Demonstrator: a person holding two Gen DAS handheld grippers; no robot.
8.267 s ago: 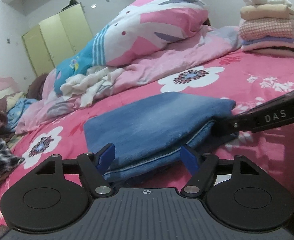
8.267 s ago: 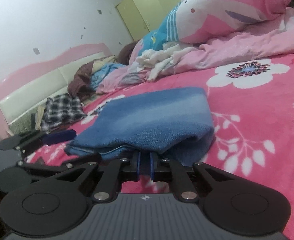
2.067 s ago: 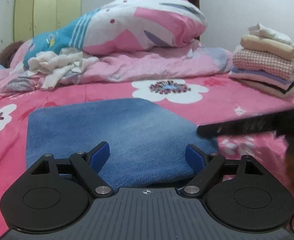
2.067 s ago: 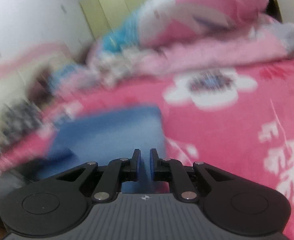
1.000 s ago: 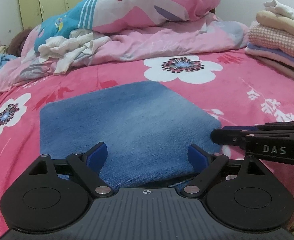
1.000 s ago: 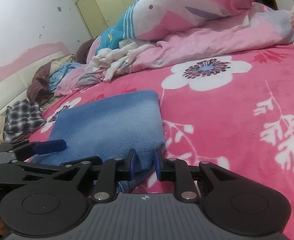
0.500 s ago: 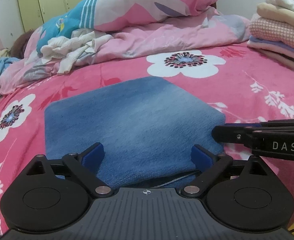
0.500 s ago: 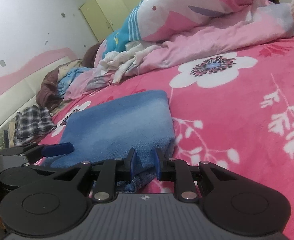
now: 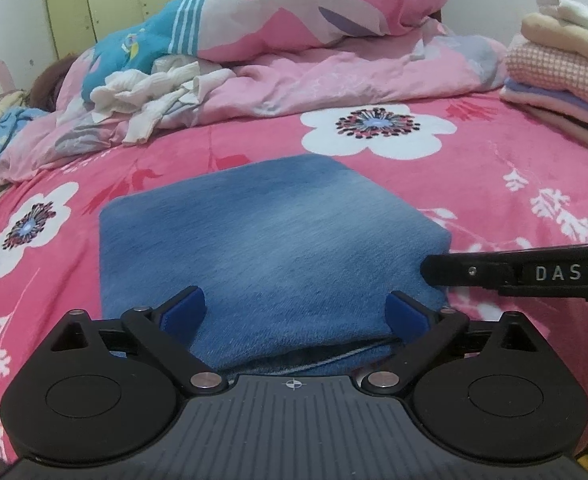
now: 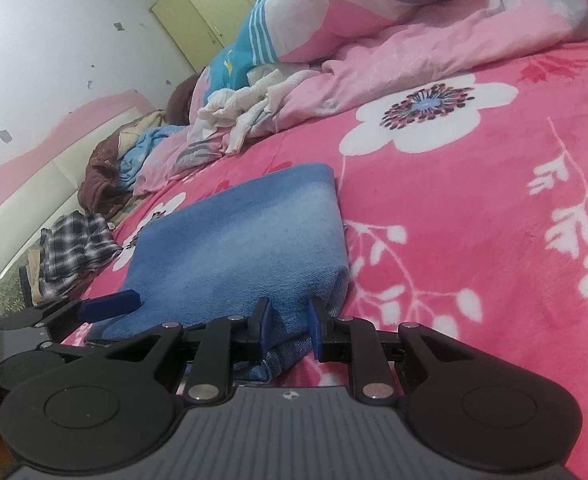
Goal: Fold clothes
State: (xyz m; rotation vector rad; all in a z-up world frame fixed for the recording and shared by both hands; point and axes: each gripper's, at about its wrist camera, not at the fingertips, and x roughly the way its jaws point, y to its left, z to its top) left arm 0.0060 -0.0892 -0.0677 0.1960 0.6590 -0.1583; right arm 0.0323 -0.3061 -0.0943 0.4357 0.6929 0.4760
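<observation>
Now our left gripper (image 9: 296, 310) has just been opening, straddling the folded blue garment (image 9: 269, 240) unpressed; our right gripper (image 10: 287, 330) seemingly pinches its corner, so repositioning looks next.

**Where everything is lying on the bed**

We are looking across the bedspread (image 9: 494, 208), and the folded garment (image 9: 269, 240) is lying flat on it, nearest to us. Behind it, the heaped duvet (image 9: 314, 76) is stretching across the far side, with a crumpled cloth (image 9: 153, 96) lying against its front, towards the left. A stack of folded clothes (image 9: 562, 76) is sitting on the bedspread at the far right. In the right wrist view, a checked garment (image 10: 75, 248) is lying to the left of the folded garment, beside the headboard (image 10: 33, 188)
</observation>
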